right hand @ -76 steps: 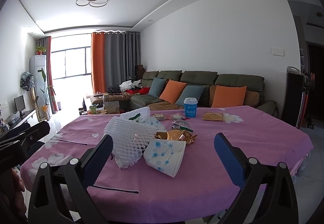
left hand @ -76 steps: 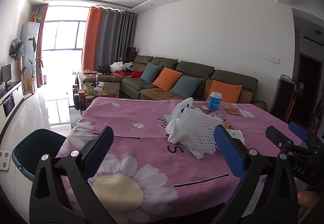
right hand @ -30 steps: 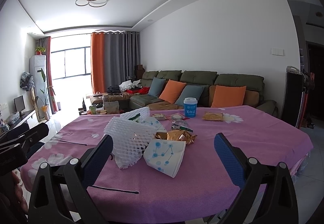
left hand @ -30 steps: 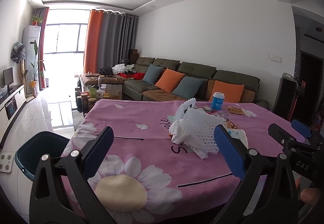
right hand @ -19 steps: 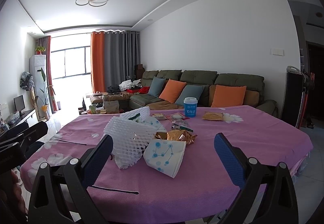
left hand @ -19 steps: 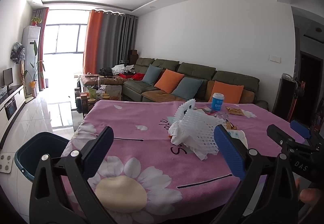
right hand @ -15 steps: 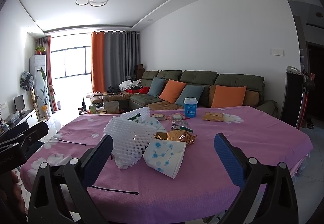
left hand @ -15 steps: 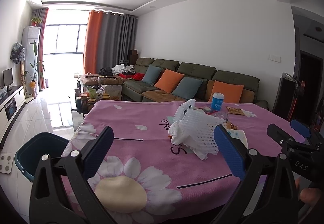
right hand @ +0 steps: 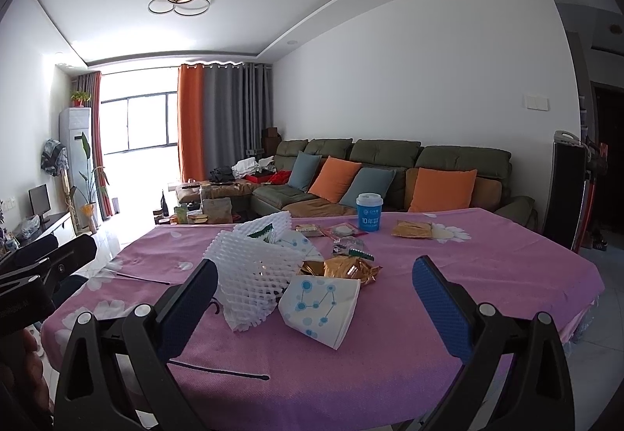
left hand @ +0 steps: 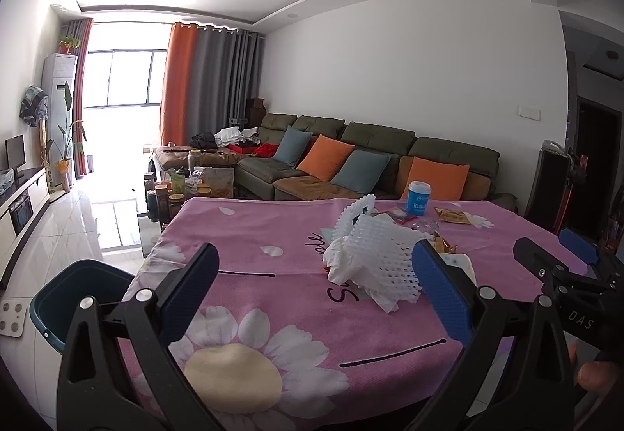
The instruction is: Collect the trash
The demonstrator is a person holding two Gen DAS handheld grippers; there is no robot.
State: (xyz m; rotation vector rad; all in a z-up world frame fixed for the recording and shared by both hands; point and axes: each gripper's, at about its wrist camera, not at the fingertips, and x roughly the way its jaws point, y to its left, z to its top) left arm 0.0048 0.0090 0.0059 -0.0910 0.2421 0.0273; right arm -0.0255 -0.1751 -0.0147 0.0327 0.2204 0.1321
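Note:
Trash lies on a pink flowered tablecloth (left hand: 273, 314): white foam fruit netting (left hand: 380, 251) (right hand: 253, 267), a crushed white paper cup with blue dots (right hand: 323, 302), gold foil wrappers (right hand: 343, 267) and snack packets (right hand: 413, 228). A blue paper cup (right hand: 368, 212) (left hand: 418, 197) stands upright at the far side. A dark teal bin (left hand: 78, 294) stands on the floor left of the table. My left gripper (left hand: 316, 294) is open and empty above the near table edge. My right gripper (right hand: 312, 298) is open and empty, short of the crushed cup.
A green sofa (right hand: 370, 166) with orange and grey cushions stands behind the table. A low table with jars (left hand: 175, 189) is at back left. A white floor scale (left hand: 11, 318) lies beside the bin. A tall black appliance (right hand: 565, 189) stands at right.
The left wrist view has shifted slightly; the table sits a little lower and farther. The right view is almost unchanged. Both grippers stayed open.

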